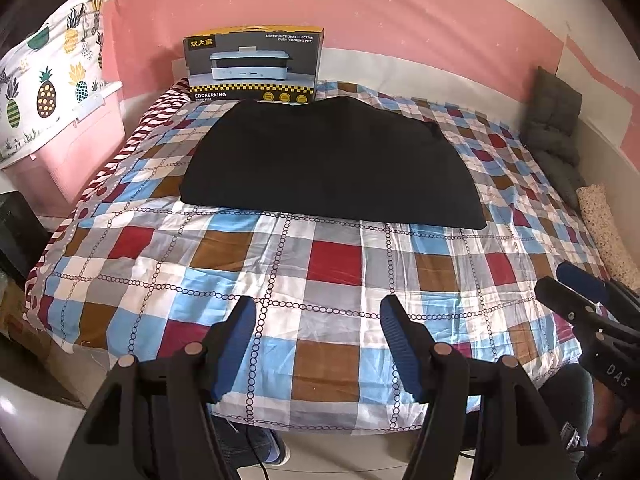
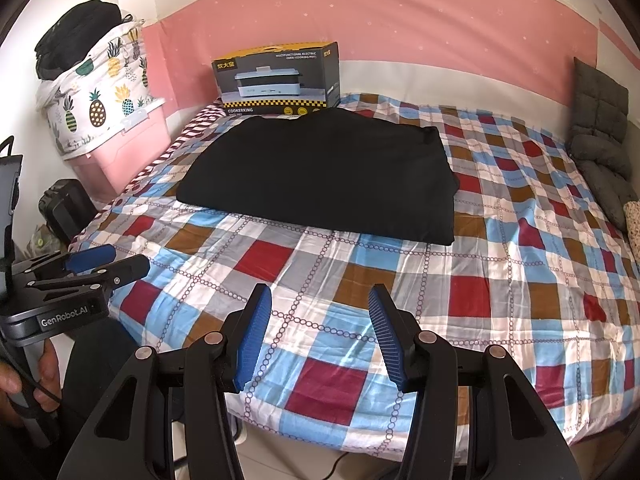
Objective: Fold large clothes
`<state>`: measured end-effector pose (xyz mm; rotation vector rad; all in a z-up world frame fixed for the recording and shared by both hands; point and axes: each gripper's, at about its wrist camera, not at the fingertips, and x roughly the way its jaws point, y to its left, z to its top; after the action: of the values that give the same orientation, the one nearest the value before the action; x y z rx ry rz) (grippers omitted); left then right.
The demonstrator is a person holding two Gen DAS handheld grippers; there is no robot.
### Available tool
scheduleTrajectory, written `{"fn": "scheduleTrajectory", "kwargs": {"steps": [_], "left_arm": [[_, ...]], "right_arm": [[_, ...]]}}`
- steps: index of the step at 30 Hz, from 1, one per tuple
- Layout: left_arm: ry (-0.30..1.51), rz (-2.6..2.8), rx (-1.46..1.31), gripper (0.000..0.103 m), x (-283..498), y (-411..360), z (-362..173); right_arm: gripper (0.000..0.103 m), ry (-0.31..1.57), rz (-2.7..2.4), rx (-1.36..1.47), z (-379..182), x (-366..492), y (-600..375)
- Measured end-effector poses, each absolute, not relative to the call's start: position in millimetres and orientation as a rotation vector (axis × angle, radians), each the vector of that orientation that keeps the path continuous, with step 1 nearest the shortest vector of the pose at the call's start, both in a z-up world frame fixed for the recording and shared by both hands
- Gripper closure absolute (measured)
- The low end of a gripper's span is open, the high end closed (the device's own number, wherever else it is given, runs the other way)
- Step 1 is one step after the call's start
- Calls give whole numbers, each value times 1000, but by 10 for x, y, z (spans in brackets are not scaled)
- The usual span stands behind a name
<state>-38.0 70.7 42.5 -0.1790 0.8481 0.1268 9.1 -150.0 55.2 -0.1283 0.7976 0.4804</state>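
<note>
Bed: checked patchwork quilt, pink wall behind.
Garment: folded black cloth rectangle at mid-bed, long axis left-right, flat.
Left gripper: spread, empty, over near edge.
Right gripper: spread, empty.

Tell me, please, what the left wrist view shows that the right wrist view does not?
Only the left wrist view shows the open left gripper head-on and the whole speckled beige roll at the bed's right edge. Only the right wrist view shows the black backpack atop the pineapple-print bag. Both share the folded black garment on the checked bedspread, the dark cooking-pot box, and the open right gripper.
</note>
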Motion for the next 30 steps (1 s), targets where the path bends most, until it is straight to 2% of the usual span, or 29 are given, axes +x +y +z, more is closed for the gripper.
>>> {"fn": "scheduleTrajectory", "kwargs": {"steps": [30], "left_arm": [[851,157,-205,36,-381,710,409]], "right_arm": [[52,798,476,-126,539,74,-1482]]}}
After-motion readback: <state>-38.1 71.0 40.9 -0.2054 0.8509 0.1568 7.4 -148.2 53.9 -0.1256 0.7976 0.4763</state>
